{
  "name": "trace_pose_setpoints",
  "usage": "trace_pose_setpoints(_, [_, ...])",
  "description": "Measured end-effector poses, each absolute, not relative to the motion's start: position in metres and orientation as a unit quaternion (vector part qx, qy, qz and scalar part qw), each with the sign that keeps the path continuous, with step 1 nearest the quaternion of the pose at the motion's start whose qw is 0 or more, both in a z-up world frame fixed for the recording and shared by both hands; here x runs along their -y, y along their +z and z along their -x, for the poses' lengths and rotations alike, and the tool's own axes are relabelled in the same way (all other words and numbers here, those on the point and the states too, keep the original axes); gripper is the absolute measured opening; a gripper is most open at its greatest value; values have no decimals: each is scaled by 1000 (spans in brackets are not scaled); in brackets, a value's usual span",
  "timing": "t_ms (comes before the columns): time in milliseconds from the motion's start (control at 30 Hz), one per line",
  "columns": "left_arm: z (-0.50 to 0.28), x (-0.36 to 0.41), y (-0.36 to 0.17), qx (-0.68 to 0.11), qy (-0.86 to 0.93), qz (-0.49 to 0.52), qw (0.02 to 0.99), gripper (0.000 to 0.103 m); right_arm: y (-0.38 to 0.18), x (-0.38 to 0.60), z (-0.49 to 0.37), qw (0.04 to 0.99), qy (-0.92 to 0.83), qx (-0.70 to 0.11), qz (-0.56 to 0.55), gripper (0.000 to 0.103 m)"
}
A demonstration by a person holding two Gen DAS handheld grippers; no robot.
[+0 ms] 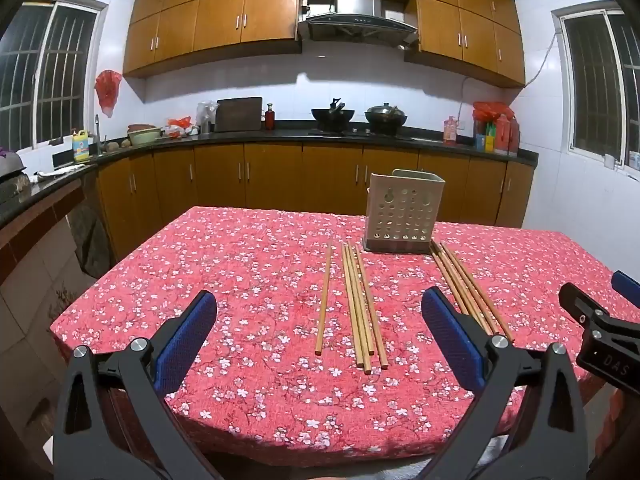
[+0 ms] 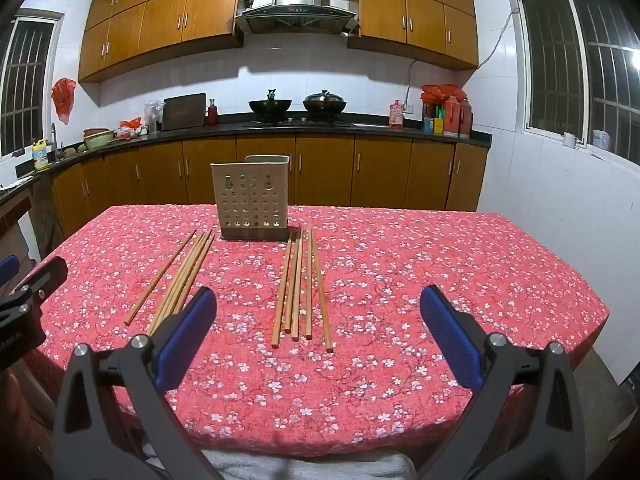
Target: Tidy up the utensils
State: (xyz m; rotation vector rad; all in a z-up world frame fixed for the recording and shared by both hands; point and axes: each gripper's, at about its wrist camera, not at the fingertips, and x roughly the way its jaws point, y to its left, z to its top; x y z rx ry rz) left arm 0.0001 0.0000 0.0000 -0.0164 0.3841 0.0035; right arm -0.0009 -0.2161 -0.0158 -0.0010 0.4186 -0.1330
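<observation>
A beige perforated utensil holder stands upright on the red floral tablecloth. Two groups of wooden chopsticks lie in front of it. The left group has one stick lying apart on its left. The right group lies close together. My left gripper is open and empty above the near table edge, facing the left group. My right gripper is open and empty, facing the right group. Each gripper shows at the edge of the other's view.
Behind the table runs a dark kitchen counter with wooden cabinets, two woks on the stove, bottles and bowls. Windows flank both sides. A white cloth lies below the table's near edge.
</observation>
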Motion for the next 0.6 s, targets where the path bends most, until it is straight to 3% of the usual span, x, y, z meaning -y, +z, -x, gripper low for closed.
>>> trace_pose_setpoints(600, [0, 0, 0, -192, 1, 10, 981, 101, -17, 215, 1, 976, -66, -209, 1, 99])
